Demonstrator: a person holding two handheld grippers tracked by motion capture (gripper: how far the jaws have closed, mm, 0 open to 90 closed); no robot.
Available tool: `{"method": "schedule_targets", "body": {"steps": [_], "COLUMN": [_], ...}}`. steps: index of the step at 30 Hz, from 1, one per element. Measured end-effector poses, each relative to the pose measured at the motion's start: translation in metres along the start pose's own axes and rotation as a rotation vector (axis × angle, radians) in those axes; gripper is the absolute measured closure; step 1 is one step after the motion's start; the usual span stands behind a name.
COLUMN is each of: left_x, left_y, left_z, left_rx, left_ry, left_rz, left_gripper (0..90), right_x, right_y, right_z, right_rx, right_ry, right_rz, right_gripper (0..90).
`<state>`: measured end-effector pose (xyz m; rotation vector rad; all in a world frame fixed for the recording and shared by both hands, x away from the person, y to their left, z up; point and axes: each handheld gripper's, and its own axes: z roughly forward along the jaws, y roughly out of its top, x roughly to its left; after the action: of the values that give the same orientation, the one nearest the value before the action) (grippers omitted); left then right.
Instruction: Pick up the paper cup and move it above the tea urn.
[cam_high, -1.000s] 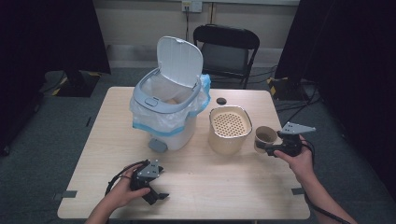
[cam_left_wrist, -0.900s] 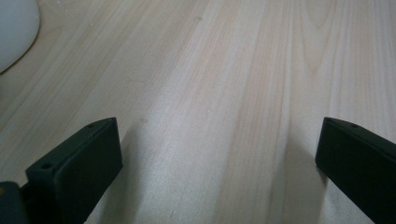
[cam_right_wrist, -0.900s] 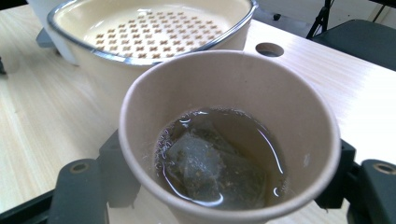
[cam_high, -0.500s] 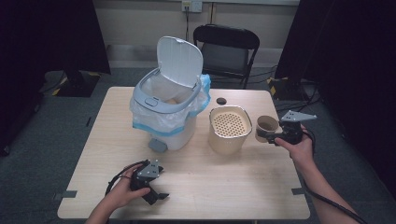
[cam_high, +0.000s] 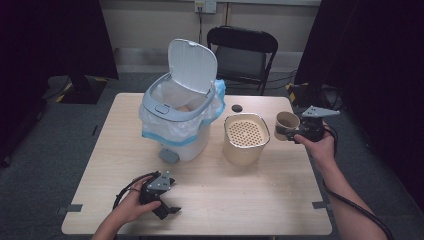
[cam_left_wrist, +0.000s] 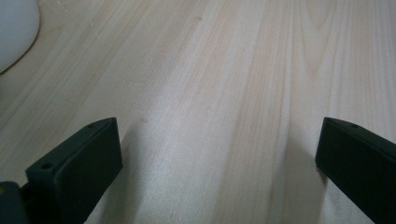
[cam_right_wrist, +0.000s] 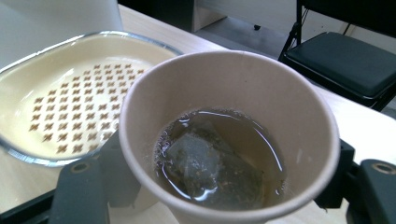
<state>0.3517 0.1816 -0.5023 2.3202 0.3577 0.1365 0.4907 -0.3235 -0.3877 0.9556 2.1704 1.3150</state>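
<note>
— Brown paper cup (cam_high: 286, 125) is in my right gripper (cam_high: 295, 134), jaws clamped on its sides, held tilted just above the right side of the table (cam_high: 240, 200). It sits right beside the cream strainer pot (cam_high: 246, 139), on that pot's right

— What's in the cup?

— Tea, with a tea bag (cam_right_wrist: 205, 168) sunk in it, as I see it in the right gripper view. The cup (cam_right_wrist: 229, 135) is about 1 third full, and the strainer's perforated insert (cam_right_wrist: 79, 112) lies just beyond it to the left

— So which step are you on?

— I'd judge I'm carrying the cup over to the strainer so the liquid drains through and the bag stays on top. The lift looks done; the pour hasn't begun, since the insert looks dry and bare

— And your other hand?

— My left gripper (cam_high: 167, 207) rests on the near left part of the table with its 2 jaws spread wide, nothing between them. The left gripper view has only bare wood (cam_left_wrist: 210, 93) between the jaws

— What does the next move need?

— Bring the rim over the middle of the insert, then roll my wrist slowly so the tea falls on the holes and not over the pot's edge. A thin paper wall will buckle if I squeeze harder, so I'd keep the grip as it is. The bin (cam_high: 177, 120) with its lid up stands further left, probably for the bag and cup afterwards
</note>
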Motion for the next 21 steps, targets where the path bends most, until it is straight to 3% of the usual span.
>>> {"method": "schedule_targets", "body": {"steps": [10, 21], "left_x": [0.0, 0.0], "left_y": [0.0, 0.0], "left_z": [0.0, 0.0], "left_rx": [-0.003, 0.0], "left_ry": [-0.001, 0.0], "left_rz": [-0.001, 0.0], "left_gripper": [0.0, 0.0], "right_x": [-0.018, -0.027], "right_y": [0.015, 0.03], "right_z": [0.005, 0.02], "right_rx": [0.007, 0.003], "right_ry": [-0.038, -0.053], "right_rz": [0.008, 0.003], "right_gripper": [27.4, 27.4]}}
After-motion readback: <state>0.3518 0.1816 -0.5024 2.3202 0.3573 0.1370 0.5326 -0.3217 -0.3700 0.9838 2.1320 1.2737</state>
